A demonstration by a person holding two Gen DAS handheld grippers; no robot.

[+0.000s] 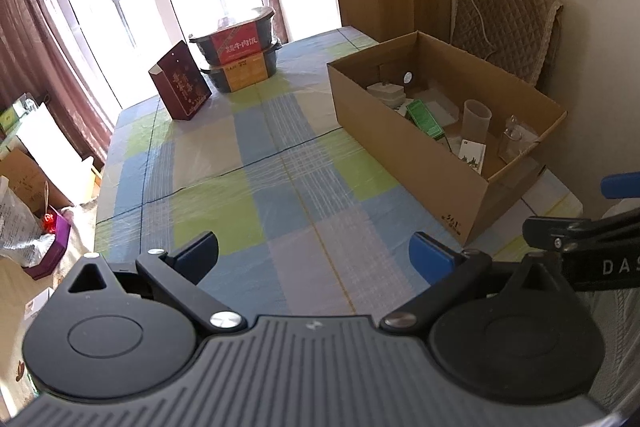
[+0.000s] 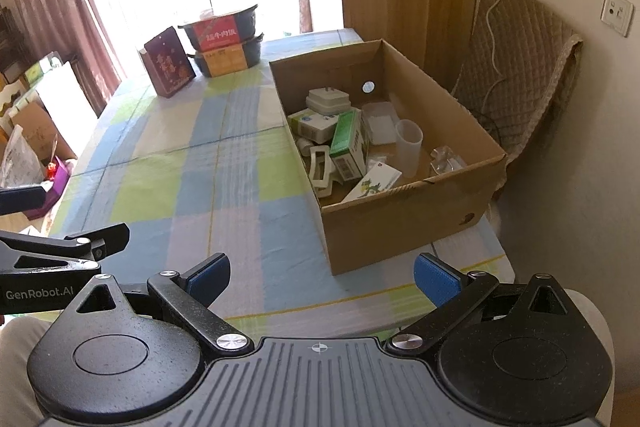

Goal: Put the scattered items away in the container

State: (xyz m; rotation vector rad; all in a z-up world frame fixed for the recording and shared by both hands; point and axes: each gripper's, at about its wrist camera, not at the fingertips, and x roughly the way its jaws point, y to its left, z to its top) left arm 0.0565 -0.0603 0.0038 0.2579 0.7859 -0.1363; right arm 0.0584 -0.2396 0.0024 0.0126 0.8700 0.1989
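Cardboard box (image 2: 400,215) is sitting open at the counter's (image 2: 168,163) right edge near its front corner, holding a green carton (image 2: 347,137), a clear cup (image 2: 408,147) and other small packets. Checked cloth is lying bare across the middle. Left gripper (image 1: 314,259) and right gripper (image 2: 322,281) are hovering wide apart, empty, over the front edge.

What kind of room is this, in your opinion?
Probably a dining or living room in a home: a table with a checked tablecloth, a padded chair against the wall, and curtains beside a large glass door. The cardboard box holds small household items.
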